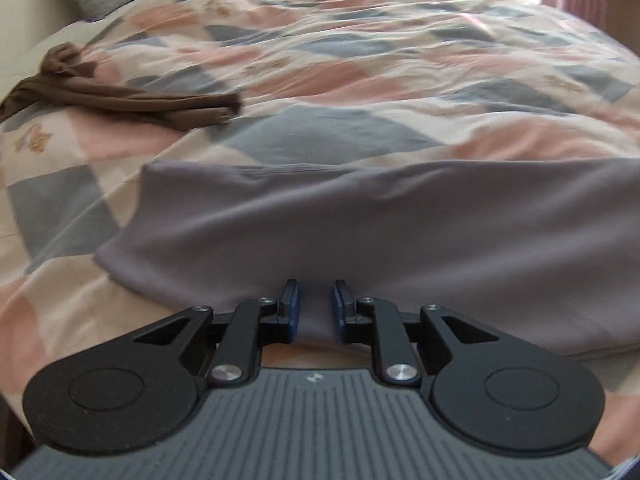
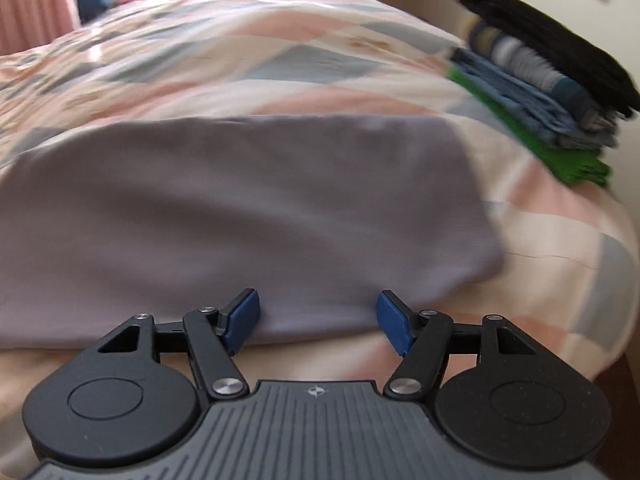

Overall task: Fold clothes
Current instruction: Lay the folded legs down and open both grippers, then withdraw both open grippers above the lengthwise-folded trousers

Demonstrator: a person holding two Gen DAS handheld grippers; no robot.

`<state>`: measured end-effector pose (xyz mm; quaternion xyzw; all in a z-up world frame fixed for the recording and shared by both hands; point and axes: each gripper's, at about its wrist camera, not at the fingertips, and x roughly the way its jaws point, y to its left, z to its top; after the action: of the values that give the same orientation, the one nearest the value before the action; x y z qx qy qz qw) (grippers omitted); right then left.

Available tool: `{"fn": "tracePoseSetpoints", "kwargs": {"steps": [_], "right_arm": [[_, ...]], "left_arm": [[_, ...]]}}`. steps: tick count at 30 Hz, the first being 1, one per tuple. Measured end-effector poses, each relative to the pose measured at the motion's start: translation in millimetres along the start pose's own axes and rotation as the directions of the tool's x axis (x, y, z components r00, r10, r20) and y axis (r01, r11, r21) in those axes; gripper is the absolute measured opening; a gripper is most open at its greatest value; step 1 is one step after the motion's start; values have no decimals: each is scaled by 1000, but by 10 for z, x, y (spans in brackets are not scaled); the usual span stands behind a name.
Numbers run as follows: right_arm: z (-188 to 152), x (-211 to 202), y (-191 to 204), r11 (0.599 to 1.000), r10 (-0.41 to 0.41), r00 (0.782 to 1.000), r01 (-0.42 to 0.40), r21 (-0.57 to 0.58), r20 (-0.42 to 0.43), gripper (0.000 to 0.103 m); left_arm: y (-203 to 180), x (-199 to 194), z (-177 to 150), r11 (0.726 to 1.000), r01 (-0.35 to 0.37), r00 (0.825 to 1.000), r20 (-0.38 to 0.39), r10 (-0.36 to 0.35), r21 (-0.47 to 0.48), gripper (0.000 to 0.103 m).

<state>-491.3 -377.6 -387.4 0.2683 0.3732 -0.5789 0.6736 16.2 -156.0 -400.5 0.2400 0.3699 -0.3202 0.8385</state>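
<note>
The left gripper (image 1: 314,306) pinches the near edge of the folded grey garment (image 1: 380,236) between narrowly set jaws. The right gripper (image 2: 318,318) stands wide, fingers straddling the same edge. Ahead-right of it: a stack of folded clothes (image 2: 552,80). Ahead-left of the left gripper: a brown garment (image 1: 120,98) on the quilt (image 1: 360,60).

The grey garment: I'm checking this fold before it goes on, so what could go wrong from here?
The left gripper pinches only a small bunch of the grey garment at its near edge, while the right gripper is open around that edge. Lifting now could drag the garment askew. The stack of folded clothes sits near the bed's edge and might topple.
</note>
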Motion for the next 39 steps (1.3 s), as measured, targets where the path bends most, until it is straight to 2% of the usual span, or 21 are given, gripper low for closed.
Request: {"fn": "tracePoseSetpoints", "kwargs": {"steps": [2,6,8,10,12,15,18,20,22,27,28,29,34,39], "right_arm": [[63,-67,-181,1000,-17,999,16,17,30,65],[143,-72,-316,998,59,995,-60,14,83,66],[158,83,-299,998,64,997,-63,-13,31,67],[153,251,-321,1000,25,999,-26,-18,-39,65],[177,223,-405,998,36,998,-33,47,-57,65],[274,-26,-473,992,36,997,-27,122,-70,67],[366,-374,-419,984,98,992,-85,159,-74,75],[420,-615,-331,977,143,987,-129,170,-69,84],[485,-819,-219,968,198,978,-184,171,-69,85],[628,-1347,56,943,307,947,-289,163,-92,86],[656,-1456,109,942,314,945,-298,154,-90,91],[677,-1560,172,945,309,946,-295,141,-92,95],[747,-1918,420,964,260,956,-250,86,-136,96],[709,-2231,653,975,222,966,-219,36,-135,97]], "left_arm": [[34,-109,56,1000,-20,1000,-1,20,-4,16],[-205,-346,133,997,55,998,29,-56,46,18],[-450,-306,141,993,80,997,-7,-80,82,31],[-681,-145,137,992,54,993,-109,-42,112,31],[-798,-77,155,993,-1,987,-159,21,122,31],[-831,-304,308,992,-23,979,-199,47,124,31],[-847,-782,472,994,-17,979,-198,39,111,35],[-871,-1120,551,995,3,980,-200,16,97,47],[-925,-1426,598,995,31,980,-197,-11,98,52],[-1048,-2030,653,989,70,982,-182,-44,134,54],[-1049,-2129,667,988,82,982,-178,-57,131,57],[-1043,-2214,683,987,88,983,-172,-65,131,60],[-954,-2527,761,987,102,988,-127,-86,125,61],[-707,-2678,803,988,124,987,-111,-113,92,63]]}}
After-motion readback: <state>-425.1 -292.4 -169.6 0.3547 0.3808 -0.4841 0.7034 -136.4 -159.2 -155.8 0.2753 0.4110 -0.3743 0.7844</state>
